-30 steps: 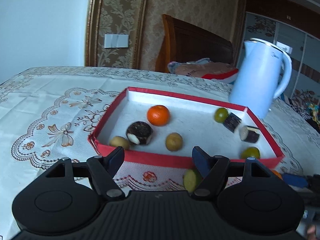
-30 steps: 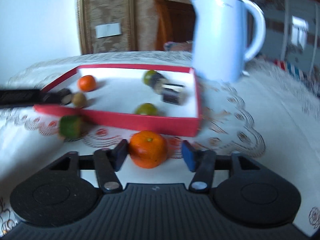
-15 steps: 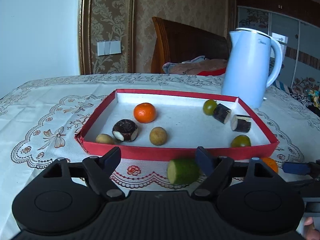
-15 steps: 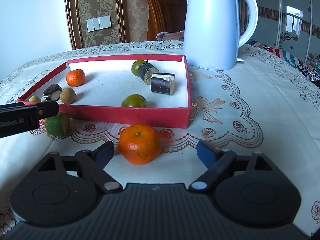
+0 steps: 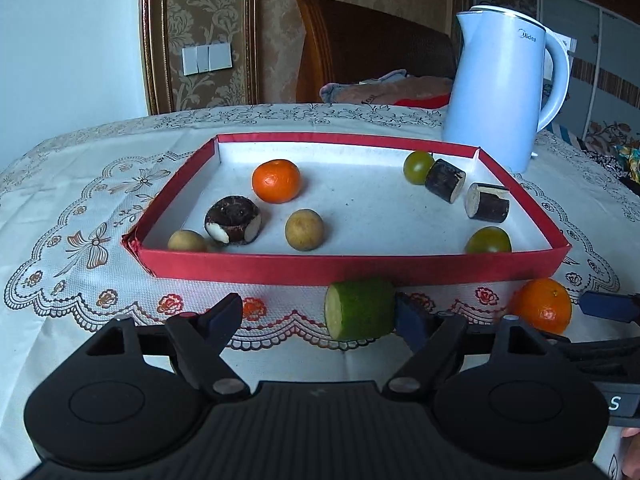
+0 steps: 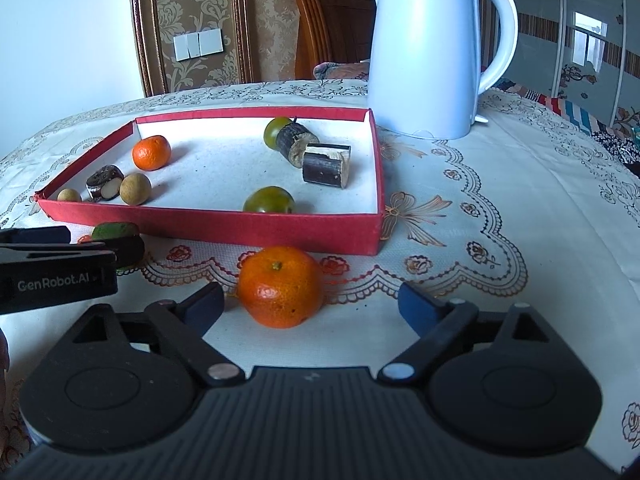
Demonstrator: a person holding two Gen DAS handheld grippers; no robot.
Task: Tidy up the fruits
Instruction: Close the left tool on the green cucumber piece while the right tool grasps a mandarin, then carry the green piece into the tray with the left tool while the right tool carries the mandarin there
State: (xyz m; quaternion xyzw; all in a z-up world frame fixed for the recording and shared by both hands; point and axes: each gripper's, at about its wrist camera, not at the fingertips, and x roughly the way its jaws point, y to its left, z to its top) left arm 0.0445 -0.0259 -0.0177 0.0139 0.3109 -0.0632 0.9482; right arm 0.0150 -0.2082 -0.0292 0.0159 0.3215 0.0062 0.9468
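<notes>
- Holding two grippers low over the table, we note the right gripper (image 6: 310, 306) first: its jaws are opening, with a mandarin (image 6: 280, 286) on the cloth between them, nearer the left pad and apparently clear of both.
- Left gripper (image 5: 320, 316): jaws spread wide. A green cut chunk (image 5: 359, 309) lies between them, hard against the right finger (image 5: 410, 320); we cannot tell whether it touches. The left pad stands well apart from it.
- Key relation: the green chunk lies on its side, long axis running across the jaws, cut face towards the left pad. A pinch would thus land on the two ends, not the round flank. Our judgement: this gripper should shift right to centre the chunk before pinching.
- The mandarin is round, so no axis matters; it sits just in front of the red tray's (image 6: 256, 229) near wall. The right hand is nearer to it, the left hand nearer to the chunk.
- Both loose pieces lie outside the tray, just beside its near wall.
- Inside the tray: another mandarin, two green round fruits, two small tan fruits, three dark cut pieces.
- Surface: a white lace tablecloth (image 6: 480, 208), embroidered; likely some grip, little rolling.
- Room: a white kettle (image 6: 432, 52) beyond the tray's right corner, a wooden chair, patterned wallpaper with a switch plate.
</notes>
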